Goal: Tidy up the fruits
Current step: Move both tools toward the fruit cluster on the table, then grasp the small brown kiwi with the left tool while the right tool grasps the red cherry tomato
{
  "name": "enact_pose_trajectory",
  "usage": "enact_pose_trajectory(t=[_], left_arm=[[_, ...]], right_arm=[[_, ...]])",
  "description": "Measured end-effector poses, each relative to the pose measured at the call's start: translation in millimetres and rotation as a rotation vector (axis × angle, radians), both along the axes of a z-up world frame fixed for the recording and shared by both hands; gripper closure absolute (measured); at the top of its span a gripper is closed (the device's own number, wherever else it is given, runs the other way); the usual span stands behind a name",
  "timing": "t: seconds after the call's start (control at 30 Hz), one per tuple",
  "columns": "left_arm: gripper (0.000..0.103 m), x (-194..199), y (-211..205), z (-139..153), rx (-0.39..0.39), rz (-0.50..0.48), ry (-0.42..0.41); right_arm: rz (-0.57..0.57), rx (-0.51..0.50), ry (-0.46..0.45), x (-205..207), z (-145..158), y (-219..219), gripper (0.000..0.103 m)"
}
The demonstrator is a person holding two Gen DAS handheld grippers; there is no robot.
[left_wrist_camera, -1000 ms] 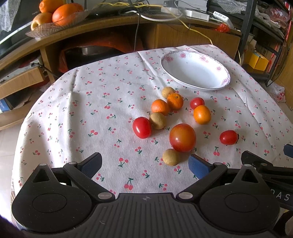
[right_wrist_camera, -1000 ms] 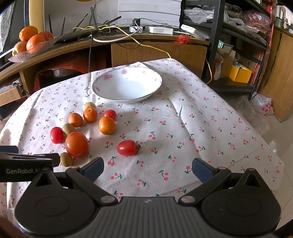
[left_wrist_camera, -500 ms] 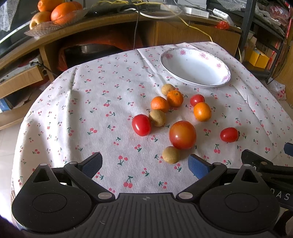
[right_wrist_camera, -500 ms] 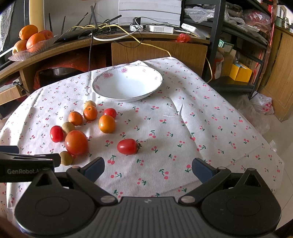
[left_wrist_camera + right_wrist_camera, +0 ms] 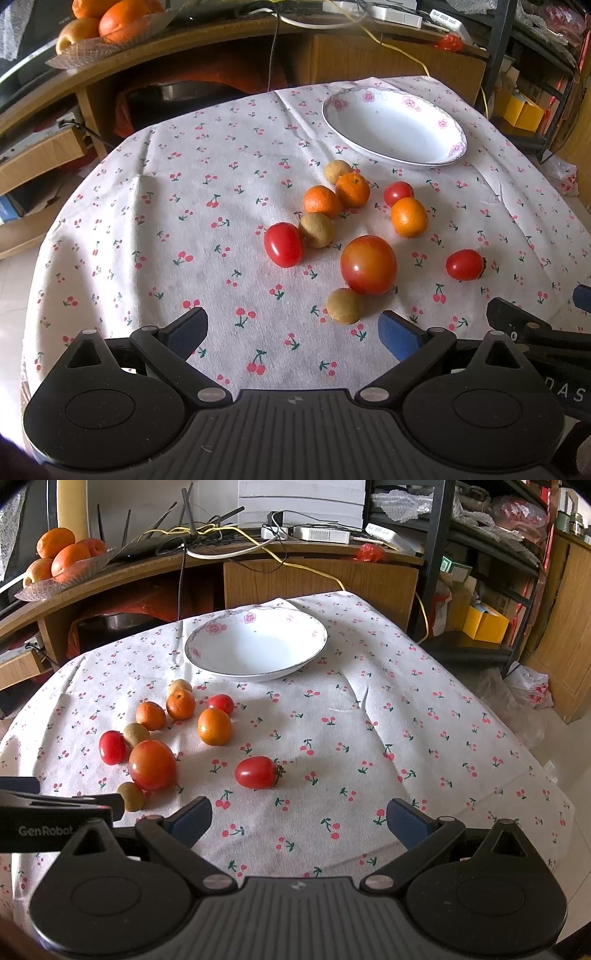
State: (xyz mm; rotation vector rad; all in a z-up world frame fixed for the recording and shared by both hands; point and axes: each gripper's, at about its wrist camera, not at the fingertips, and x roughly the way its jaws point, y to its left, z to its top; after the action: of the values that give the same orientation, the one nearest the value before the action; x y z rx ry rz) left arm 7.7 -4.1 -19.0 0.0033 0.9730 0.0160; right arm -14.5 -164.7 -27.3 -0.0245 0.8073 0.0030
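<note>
Fruits (image 5: 368,264) | just ahead of left gripper (image 5: 293,330) | untouched

Beyond my desk's cherry-print cloth (image 5: 424,738) I see a curved wooden shelf (image 5: 303,555) strewn with cables (image 5: 221,541) and white boxes (image 5: 321,534). At its left end sits a clear dish of oranges (image 5: 62,559), perhaps with an apple among them. To my right stands a dark metal rack (image 5: 476,550), with a yellow box (image 5: 485,622) low down and a plastic bag (image 5: 532,686) on the floor.
</note>
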Motion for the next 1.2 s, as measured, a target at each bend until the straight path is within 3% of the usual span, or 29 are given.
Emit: enact_pose_trajectory(t=[0.53,0.7,1.0,1.2], left_arm=[[0.004,-5.3,5.2,-10.1,0.014,-0.019,0.024],[0.004,-4.4,7.8,-7.8,-0.014,-0.018,0.004],[0.01,2.6,-9.7,-13.1,-0.004,-0.088,-0.022],[0.033,9.7,-10.4,-24.6,-0.028,-0.097,0.012]], right_arm=[[0.035,0.01,0.022,2.0,-5.2,5.5,0.005],[0.056,0.014,0.022,3.6,-5.6,9.4,0.005],[0.018,0.028,0.03,8.3,-6.6,-1.6,0.006],[0.015,0.042,0.039,10.0,-9.3,-6.6,0.006]])
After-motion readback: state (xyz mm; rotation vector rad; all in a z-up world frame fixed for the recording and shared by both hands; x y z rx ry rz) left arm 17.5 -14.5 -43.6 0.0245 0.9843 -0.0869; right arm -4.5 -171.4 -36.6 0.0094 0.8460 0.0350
